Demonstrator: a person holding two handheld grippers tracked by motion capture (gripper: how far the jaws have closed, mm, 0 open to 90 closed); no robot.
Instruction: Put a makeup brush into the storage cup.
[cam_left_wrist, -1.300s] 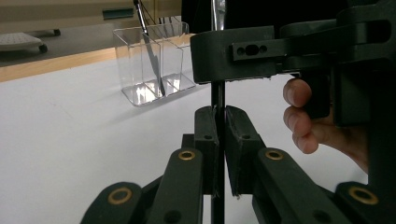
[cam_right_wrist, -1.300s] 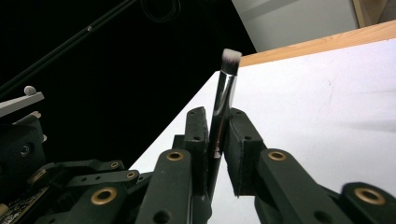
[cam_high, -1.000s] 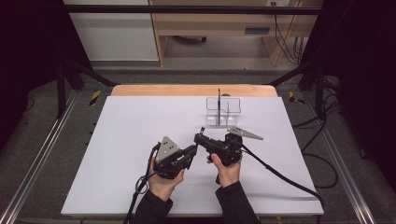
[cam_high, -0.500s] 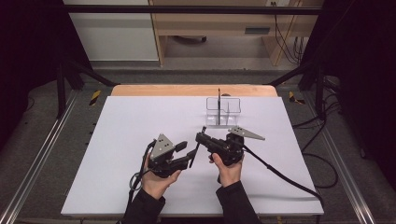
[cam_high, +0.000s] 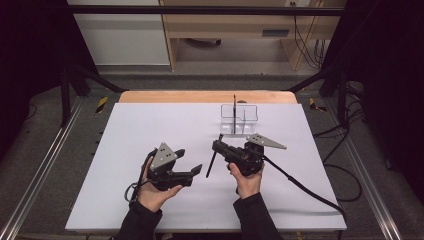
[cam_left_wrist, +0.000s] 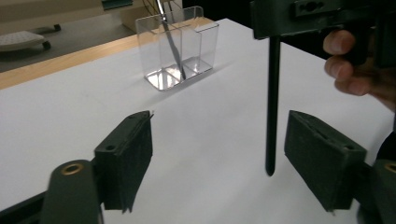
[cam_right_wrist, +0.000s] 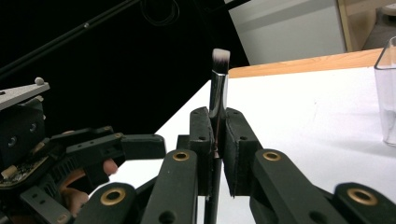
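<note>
Makeup brush (cam_right_wrist: 219, 88) handover, mid-worktop (cam_high: 150, 125)
Right gripper (cam_high: 216, 146) clamps brush upright, bristles up; left gripper (cam_high: 190, 163) jaws have just been opening, wide, handle between, untouched; clear organiser (cam_high: 239, 119) far right; advice: carry vertical, lower into empty compartment.

Table (cam_high: 150, 125): clear two-compartment holder (cam_high: 240, 120) sits far of centre, slightly right, one brush (cam_high: 234, 107) standing in its left compartment. Near of it, right gripper (cam_high: 217, 146) holds a second brush (cam_high: 213, 159) upright above the table, handle end down. Left gripper (cam_high: 190, 162) is just left of that brush, jaws just been opening, brush handle between them, untouched. Right gripper's cable (cam_high: 305, 187) trails off near-right.
</note>
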